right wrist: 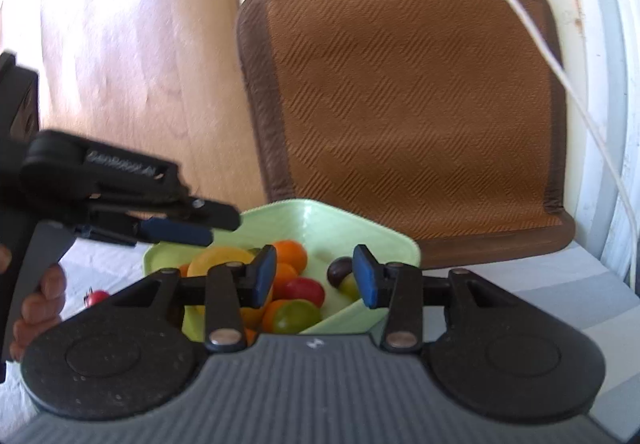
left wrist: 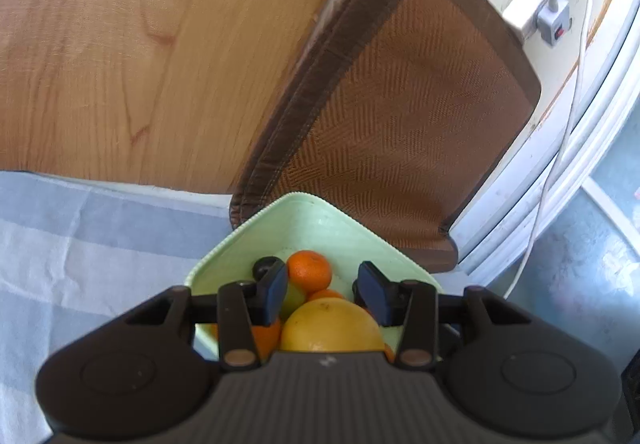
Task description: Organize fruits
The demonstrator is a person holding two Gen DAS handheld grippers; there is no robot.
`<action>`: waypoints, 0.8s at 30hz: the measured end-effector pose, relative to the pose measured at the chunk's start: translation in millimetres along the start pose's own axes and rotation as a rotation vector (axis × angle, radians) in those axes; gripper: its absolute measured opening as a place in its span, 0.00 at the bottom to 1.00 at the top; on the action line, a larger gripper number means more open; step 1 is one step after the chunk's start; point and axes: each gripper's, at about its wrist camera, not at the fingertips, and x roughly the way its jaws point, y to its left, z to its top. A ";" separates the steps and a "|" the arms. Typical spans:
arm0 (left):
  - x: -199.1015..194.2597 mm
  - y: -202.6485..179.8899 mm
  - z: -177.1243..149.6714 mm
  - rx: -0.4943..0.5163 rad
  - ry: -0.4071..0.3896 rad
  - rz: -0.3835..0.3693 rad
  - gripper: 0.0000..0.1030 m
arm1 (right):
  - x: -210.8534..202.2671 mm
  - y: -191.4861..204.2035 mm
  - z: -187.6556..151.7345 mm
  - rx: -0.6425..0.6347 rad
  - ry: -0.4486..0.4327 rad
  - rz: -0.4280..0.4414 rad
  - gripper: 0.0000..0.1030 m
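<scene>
Bright daylight enters from three o'clock, washing out the white window frame (left wrist: 592, 148) in both views. Glare bleaches the wooden floor (right wrist: 120, 44) at ten o'clock in the right wrist view, which is softly blurred. Fisheye distortion bends straight edges; corners vignette dark.

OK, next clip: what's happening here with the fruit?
A person holds two handheld grippers over a pale green plastic tray piled with fruit: a large yellow citrus, small orange mandarins, red, green and dark cherry tomatoes. Both the left gripper and right gripper are open and empty. One small red tomato lies outside on the checked cloth.
</scene>
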 end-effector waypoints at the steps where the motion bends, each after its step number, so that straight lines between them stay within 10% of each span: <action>1: -10.4 3.9 0.2 -0.008 -0.016 -0.010 0.39 | -2.2 -1.6 -0.5 0.006 -0.006 -0.007 0.44; 10: -119.5 65.1 -25.9 -0.026 -0.121 0.140 0.39 | -15.9 -9.1 0.5 0.050 -0.079 -0.063 0.44; 24: -72.1 54.3 -58.7 0.166 0.012 0.251 0.56 | -35.9 69.7 -18.8 0.005 0.095 0.301 0.44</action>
